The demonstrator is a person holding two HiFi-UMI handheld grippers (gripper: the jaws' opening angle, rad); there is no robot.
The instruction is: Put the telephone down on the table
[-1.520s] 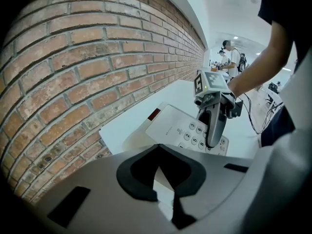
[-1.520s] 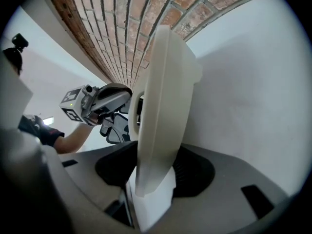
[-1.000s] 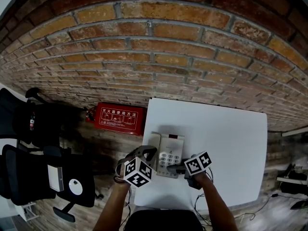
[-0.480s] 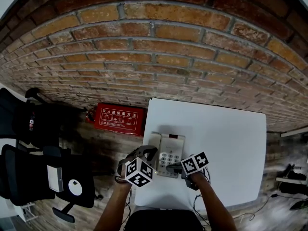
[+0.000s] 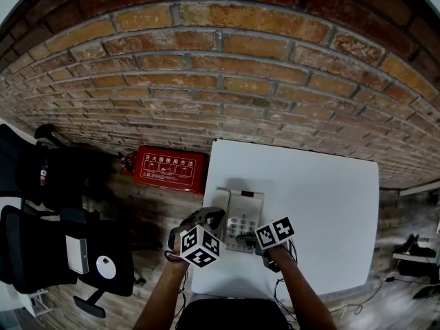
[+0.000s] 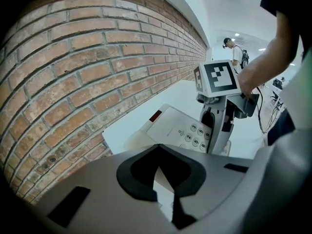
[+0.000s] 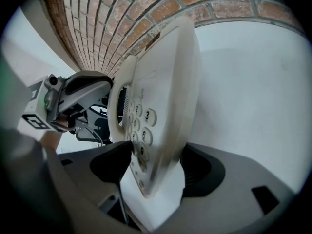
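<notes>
Although the telephone [image 5: 237,217] is already lying on the worktop [image 5: 323,198] near its left edge, the right tongs [image 5: 243,239] are straddling its near end, jaws having just been opening wide; the left tongs [image 5: 206,218] are hovering shut, empty; only withdrawal seems left

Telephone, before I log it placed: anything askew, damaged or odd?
Nothing stands out. The cream push-button telephone lies flat on the white table, handset in its cradle. The right gripper has just been opening, jaws astride the phone's near end.

The cream push-button telephone [image 5: 238,217] lay on the white square table [image 5: 330,184], its near end between the jaws of the right gripper [image 5: 246,240], which had just been opening.
</notes>
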